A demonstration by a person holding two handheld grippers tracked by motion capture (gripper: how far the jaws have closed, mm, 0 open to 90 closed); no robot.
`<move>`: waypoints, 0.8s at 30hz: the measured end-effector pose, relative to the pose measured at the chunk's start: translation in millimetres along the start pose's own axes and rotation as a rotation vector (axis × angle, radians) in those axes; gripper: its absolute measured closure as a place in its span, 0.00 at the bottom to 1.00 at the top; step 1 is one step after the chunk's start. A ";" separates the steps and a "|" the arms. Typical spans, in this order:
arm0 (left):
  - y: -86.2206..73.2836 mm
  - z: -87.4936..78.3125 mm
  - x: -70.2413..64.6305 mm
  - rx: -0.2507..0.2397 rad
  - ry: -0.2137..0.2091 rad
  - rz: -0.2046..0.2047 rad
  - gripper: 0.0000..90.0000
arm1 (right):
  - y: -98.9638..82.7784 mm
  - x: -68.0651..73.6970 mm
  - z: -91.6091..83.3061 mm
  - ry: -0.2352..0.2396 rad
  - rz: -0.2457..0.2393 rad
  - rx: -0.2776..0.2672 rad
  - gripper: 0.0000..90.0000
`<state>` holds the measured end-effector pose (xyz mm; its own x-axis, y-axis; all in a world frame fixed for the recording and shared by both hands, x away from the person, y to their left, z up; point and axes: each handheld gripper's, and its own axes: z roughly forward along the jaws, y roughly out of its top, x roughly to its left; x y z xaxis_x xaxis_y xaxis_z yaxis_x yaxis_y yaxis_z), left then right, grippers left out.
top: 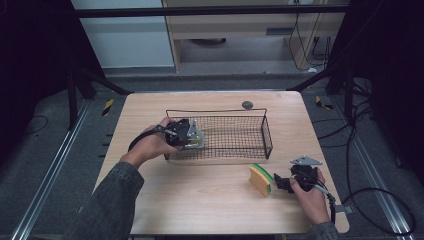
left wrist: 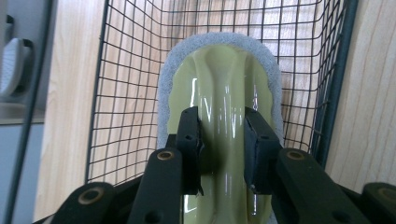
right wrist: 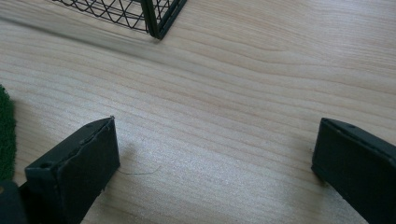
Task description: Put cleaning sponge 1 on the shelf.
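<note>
My left gripper (top: pixel 191 136) is shut on the raised middle ridge of a pale yellow-green scrubber (left wrist: pixel 219 79) with a grey pad around its edge. It holds the scrubber (top: pixel 199 140) at the left end of a black wire basket (top: pixel 215 111). In the left gripper view the two jaws press on both sides of the glossy ridge, with basket mesh behind it. Low on the right of the table, my right gripper (top: pixel 279 182) stands open, close to a yellow and green sponge (top: pixel 261 179). Nothing lies between its jaws (right wrist: pixel 215 135); the sponge's green edge (right wrist: pixel 5 126) is at the far left.
The basket's corner (right wrist: pixel 154 18) is ahead of the right gripper. A small dark round disc (top: pixel 247 104) lies on the wooden table (top: pixel 200 200) behind the basket. Cables and metal rails run along the floor on both sides.
</note>
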<state>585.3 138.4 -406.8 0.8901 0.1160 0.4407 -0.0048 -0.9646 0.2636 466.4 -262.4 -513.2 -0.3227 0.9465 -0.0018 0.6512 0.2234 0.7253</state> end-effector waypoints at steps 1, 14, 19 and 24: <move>0.1 0.9 0.4 -0.001 -0.002 -0.003 0.79 | 0.0 0.0 0.0 0.000 0.001 0.000 0.01; 1.6 9.1 3.0 0.021 -0.017 0.000 0.77 | 0.0 0.0 0.0 0.000 0.000 0.000 0.01; 2.3 7.7 5.1 0.004 -0.025 -0.018 0.77 | 0.0 -0.1 0.0 -0.001 -0.001 0.001 0.01; 1.8 1.5 4.8 -0.012 -0.023 -0.030 0.75 | 0.0 0.0 0.0 0.000 0.001 0.000 0.01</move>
<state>590.3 136.8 -405.5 0.9002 0.1393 0.4126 0.0168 -0.9579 0.2867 466.4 -262.4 -513.2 -0.3222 0.9467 -0.0015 0.6513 0.2228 0.7253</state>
